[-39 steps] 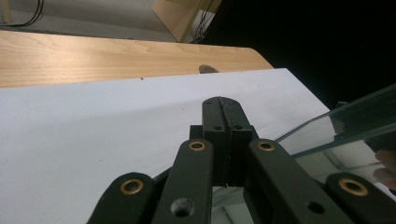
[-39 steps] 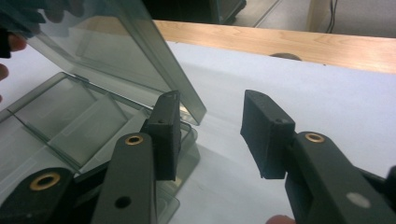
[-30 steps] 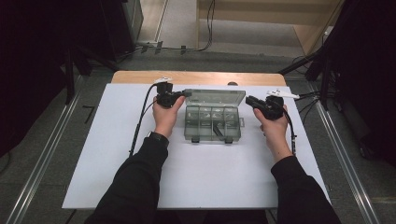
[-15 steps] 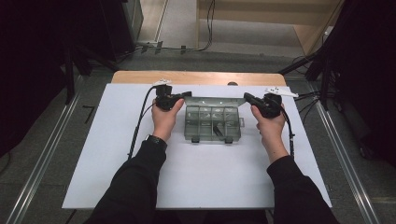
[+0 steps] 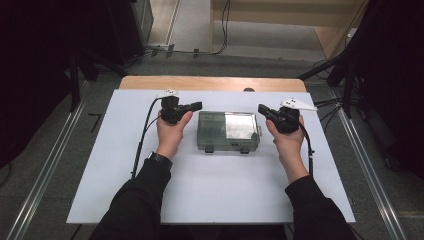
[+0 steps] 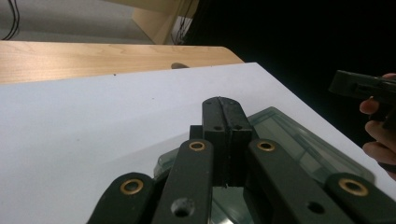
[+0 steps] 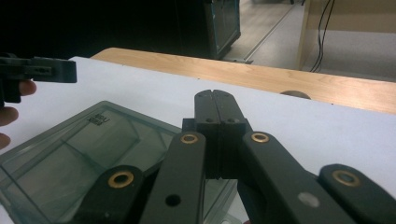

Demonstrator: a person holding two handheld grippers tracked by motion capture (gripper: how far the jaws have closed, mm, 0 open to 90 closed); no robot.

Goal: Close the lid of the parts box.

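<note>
A clear grey-green plastic compartment box (image 5: 228, 131) lies in the middle of the white board with its lid down flat. My left gripper (image 5: 197, 105) hovers at the box's far left corner and points right, jaws shut on nothing. My right gripper (image 5: 261, 108) is at the far right corner and points left, also shut and empty. In the left gripper view my pressed-together jaws (image 6: 226, 103) sit over the box lid (image 6: 303, 144), with the right gripper (image 6: 359, 86) beyond. In the right gripper view my closed jaws (image 7: 215, 95) hang above the box (image 7: 70, 154), across from the left gripper (image 7: 42, 70).
The white board (image 5: 215, 200) rests on a wooden table (image 5: 210, 83) whose far edge shows behind it. A black cable (image 5: 142, 137) trails from the left gripper down the board, another (image 5: 310, 150) from the right. Dark stands and floor rails flank the table.
The box lid, which stood open behind the compartments, now lies shut on the box. Both hands have shifted a little beside its far corners.
</note>
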